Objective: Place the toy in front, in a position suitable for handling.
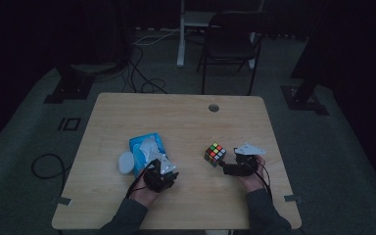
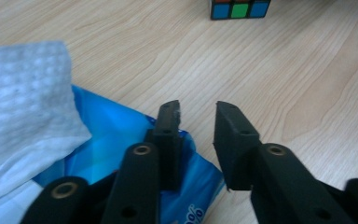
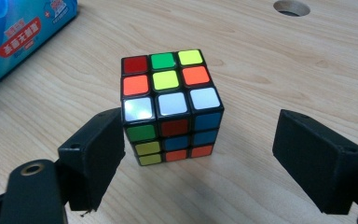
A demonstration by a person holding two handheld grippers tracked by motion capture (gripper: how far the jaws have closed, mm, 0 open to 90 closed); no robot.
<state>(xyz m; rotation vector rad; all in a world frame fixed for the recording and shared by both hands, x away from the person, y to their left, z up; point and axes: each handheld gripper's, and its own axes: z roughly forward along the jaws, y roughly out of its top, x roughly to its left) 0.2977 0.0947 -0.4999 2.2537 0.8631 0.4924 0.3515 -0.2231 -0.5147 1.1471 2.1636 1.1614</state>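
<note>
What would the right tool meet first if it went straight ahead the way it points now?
Most likely the multicoloured puzzle cube: it stands on the wooden table just ahead of the open right tool, roughly centred between the jaws, though nearer the left one. Depth is hard to judge.

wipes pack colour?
Blue wipes pack, white wipe sticking out; clearest in the left gripper view.

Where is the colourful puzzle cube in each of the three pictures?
High view: the puzzle cube sits right of centre on the table, just left of the right gripper.
Left gripper view: it peeks in at the top edge, far beyond the jaws.
Right gripper view: it stands in the middle, between the open jaws.
Shared landmark: the blue wipes pack.
</note>
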